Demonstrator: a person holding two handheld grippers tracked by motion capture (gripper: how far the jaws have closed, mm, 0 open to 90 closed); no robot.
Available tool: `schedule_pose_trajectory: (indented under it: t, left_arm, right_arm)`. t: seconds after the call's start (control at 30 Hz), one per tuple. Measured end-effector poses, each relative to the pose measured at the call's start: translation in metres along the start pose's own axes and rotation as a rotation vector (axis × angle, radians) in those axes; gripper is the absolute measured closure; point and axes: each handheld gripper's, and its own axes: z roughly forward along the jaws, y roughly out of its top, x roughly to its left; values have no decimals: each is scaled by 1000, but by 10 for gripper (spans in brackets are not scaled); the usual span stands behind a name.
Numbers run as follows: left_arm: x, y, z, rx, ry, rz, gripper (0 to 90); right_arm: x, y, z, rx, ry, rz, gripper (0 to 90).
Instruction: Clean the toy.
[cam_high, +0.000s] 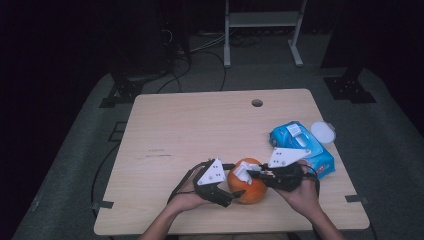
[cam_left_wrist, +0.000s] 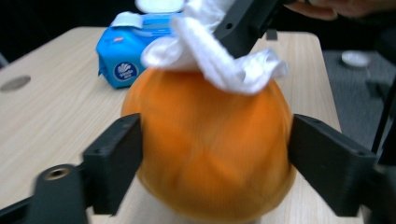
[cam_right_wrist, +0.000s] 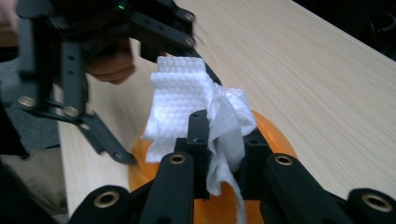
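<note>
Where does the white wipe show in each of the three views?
High view: white wipe on top of the orange ball, low centre.
Left gripper view: top centre.
Right gripper view: centre, pinched in that gripper's jaws.
Shared landmark: the orange ball beneath it.

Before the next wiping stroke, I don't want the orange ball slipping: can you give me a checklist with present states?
1. White wipe clamped in right hand-held gripper: ok.
2. Wipe resting on orange ball: ok.
3. Left hand-held gripper jaws flank the ball: ok.
4. Left jaws pressing on the ball: cannot tell, image blurred.
5. Ball on the table, away from the edge: ok.
6. Blue wipes pack apart from the ball: ok.
</note>
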Motion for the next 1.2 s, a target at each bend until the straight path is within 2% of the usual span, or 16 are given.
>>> schedule_pose_trajectory:
  t: [0.03, 0.13, 0.23, 0.33, 0.47, 0.57, 0.6, 0.67, 0.73, 0.83, 0.87, 0.93, 1.0, 1.1, 1.17, 1.2]
  left_arm:
    - [1, 0, 4, -7, -8, -48, 166]
    - [-4, 1, 7, -1, 6, -45, 204]
    - [-4, -1, 5, 14, 14, -5, 248]
    - [-1, -3, 3, 21, 6, 2, 292]
    - [3, -6, 1, 30, 2, -14, 293]
    - [13, -13, -1, 29, 10, -57, 264]
    - [14, -13, -1, 22, 12, -78, 227]
    - [15, -10, -2, -2, -17, -117, 171]
    - [13, -7, -2, -11, -33, -134, 147]
    - [10, -5, 1, 17, -27, -124, 158]
    - [9, -8, 1, 25, -27, -103, 182]
    - [10, -11, 0, 11, -24, -117, 213]
    - [8, -10, 0, 6, -17, -117, 226]
    - [-2, -4, 4, 11, -11, -21, 232]
    - [-7, -2, 6, 9, -13, 12, 232]
    - [-7, -2, 6, 9, -13, 12, 232]
  right_arm:
    - [-3, -2, -2, -3, 7, 13, 779]
    - [4, 0, 2, 6, 14, -2, 780]
    - [10, 2, 6, 2, 47, -18, 780]
    - [9, 3, 3, -1, 31, -19, 780]
    - [-6, -4, -3, 0, -16, 21, 780]
    - [-20, -17, 0, 22, -4, 90, 779]
    - [-22, -20, 2, 26, 4, 98, 779]
    - [-21, -21, 5, 32, 2, 99, 779]
    - [-18, -18, 6, 25, 18, 97, 779]
    - [-9, -15, 10, 24, 43, 76, 779]
    - [2, -10, 14, 30, 52, 35, 780]
    - [7, -6, 14, 51, 17, -9, 779]
    - [7, -5, 13, 50, 12, -5, 779]
    - [11, -1, 12, 22, 19, -8, 778]
    - [17, 3, 12, 14, 30, -23, 778]
    - [18, 4, 13, 8, 33, -25, 778]
